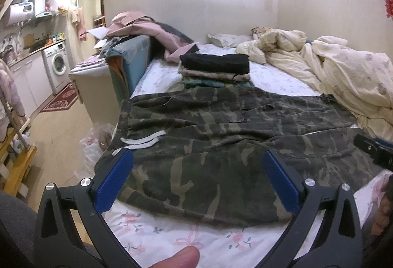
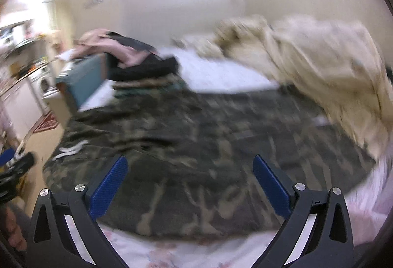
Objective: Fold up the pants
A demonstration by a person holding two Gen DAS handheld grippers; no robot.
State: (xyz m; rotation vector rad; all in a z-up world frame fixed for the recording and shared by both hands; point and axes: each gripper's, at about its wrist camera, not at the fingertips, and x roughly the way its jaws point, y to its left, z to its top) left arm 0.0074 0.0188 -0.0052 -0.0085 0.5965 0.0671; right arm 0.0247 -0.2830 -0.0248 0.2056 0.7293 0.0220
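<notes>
Camouflage pants (image 1: 221, 135) lie spread flat across the flowered bed sheet (image 1: 172, 238), waistband with white drawstrings (image 1: 140, 141) to the left, legs running right. My left gripper (image 1: 197, 157) is open and empty, held just above the near edge of the pants by the waist. My right gripper (image 2: 188, 165) is open and empty above the near leg of the pants (image 2: 196, 150); that view is motion-blurred. The right gripper's black body (image 1: 375, 152) shows at the right edge of the left wrist view.
A stack of folded clothes (image 1: 216, 66) sits behind the pants. A crumpled cream quilt (image 1: 331, 66) fills the bed's right side. A pink garment pile (image 1: 147, 30) lies on a blue headboard at left. The floor, plastic bags (image 1: 95, 142) and a washing machine (image 1: 57, 64) lie beyond.
</notes>
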